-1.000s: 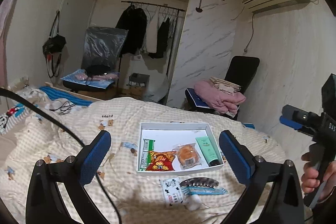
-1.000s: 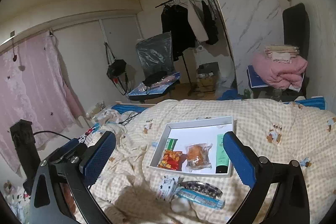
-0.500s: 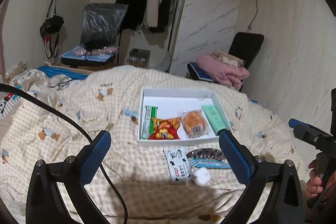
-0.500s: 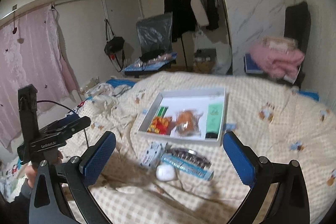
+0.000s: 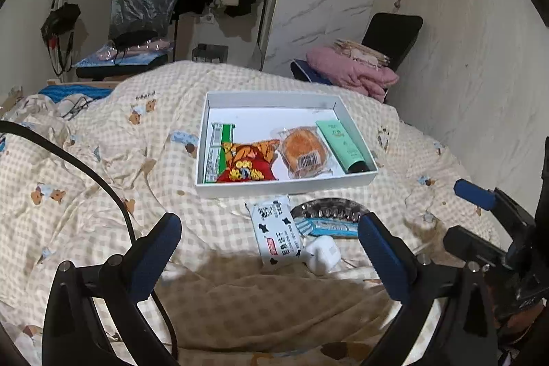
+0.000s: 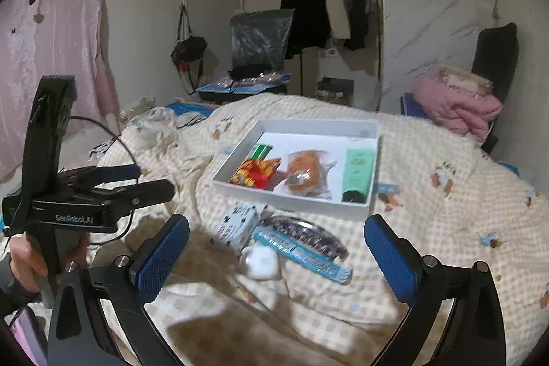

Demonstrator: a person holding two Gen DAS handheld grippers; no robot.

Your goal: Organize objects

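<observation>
- My left gripper [image 5: 269, 258] is spread wide and carries nothing; it hangs over the checked quilt [image 5: 103, 167], short of the loose things.
- My right gripper [image 6: 276, 258] is just as wide apart and also bare, hovering on the near side of the same pile.
- The white box [image 5: 284, 186] sits at 12 o'clock from both tongs. It already has 4 items: a green strip pack [image 5: 217, 153], a red snack bag [image 5: 248, 163], a wrapped bun [image 5: 303, 151] and a green tube [image 5: 343, 144].
- 4 things lie outside, just before the box's near wall: a cow-print packet [image 5: 278, 234], a dark hair claw [image 5: 329, 210], a blue toothbrush pack [image 5: 329, 227] and a white charger [image 5: 322, 252].
- I judge this is the approach, with no pick begun.
- Next, 1 gripper must drop to 12 o'clock onto a loose item; the charger is nearest, touching the packet, so I'd close on it squarely to avoid dragging its neighbour.
</observation>
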